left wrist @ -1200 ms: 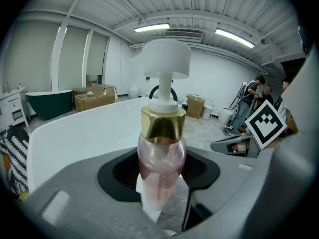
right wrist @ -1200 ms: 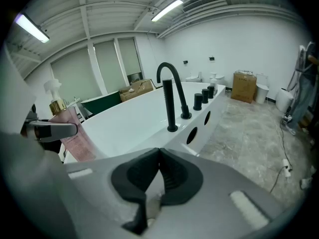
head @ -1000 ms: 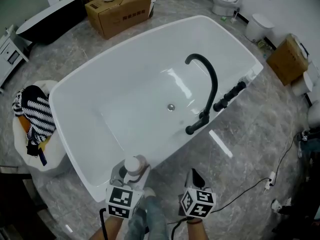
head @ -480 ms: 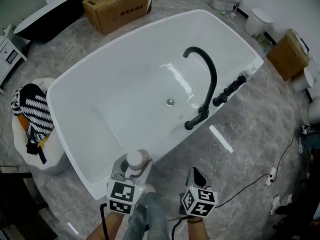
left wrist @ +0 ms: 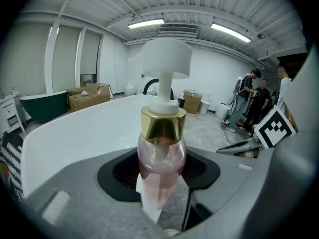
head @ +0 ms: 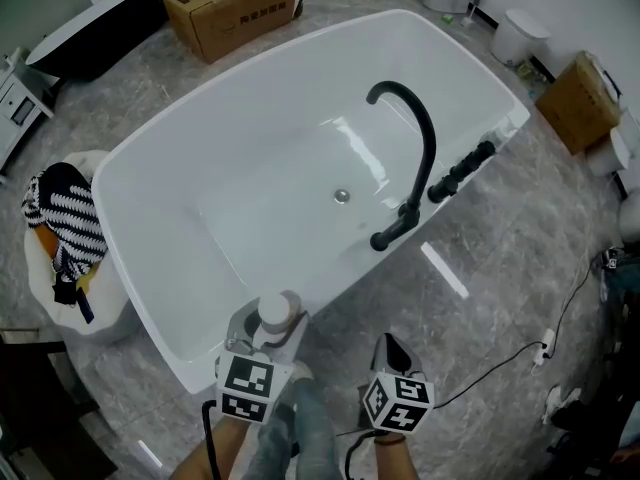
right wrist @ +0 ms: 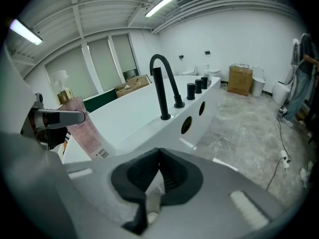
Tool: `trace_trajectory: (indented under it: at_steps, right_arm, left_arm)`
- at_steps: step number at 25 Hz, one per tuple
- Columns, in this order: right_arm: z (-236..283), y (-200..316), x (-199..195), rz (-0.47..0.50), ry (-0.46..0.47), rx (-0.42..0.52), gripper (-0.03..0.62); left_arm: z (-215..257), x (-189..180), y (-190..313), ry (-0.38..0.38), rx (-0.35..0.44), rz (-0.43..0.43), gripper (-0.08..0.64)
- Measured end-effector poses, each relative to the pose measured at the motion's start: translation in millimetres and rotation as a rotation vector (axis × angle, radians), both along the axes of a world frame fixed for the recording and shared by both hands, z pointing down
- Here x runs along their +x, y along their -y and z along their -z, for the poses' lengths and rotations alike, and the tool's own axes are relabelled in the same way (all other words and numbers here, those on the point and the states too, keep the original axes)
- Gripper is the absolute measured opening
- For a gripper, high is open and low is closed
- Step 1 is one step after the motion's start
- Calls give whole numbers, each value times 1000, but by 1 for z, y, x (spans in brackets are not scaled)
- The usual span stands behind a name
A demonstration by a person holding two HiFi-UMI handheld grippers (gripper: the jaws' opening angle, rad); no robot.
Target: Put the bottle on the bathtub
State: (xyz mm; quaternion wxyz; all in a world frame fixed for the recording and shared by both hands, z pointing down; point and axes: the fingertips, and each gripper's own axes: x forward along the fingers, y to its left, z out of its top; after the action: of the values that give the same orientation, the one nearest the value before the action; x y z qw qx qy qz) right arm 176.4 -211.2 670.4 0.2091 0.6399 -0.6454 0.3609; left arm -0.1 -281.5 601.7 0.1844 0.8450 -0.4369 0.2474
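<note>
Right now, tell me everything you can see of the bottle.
The bottle is clear plastic by the look, pink inside, with a gold collar, a white pump head and a white barcode label. It stands roughly upright, clamped at its body between the left gripper's jaws, at the bathtub's near rim. Nothing else is seen touching it; whether its base meets the rim is hidden.

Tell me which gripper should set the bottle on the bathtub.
Left. The left gripper clamps the bottle upright, right at the near rim of the bathtub. The right gripper hangs beside it over the floor, jaws closed and empty.
</note>
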Motion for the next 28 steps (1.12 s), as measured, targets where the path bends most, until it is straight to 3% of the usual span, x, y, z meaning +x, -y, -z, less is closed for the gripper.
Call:
trace_trajectory:
  at_steps: [28]
  right_arm:
    - [-17, -9, 2, -18, 23, -30, 3]
  left_arm:
    - [-9, 10, 5, 15, 19, -37, 228]
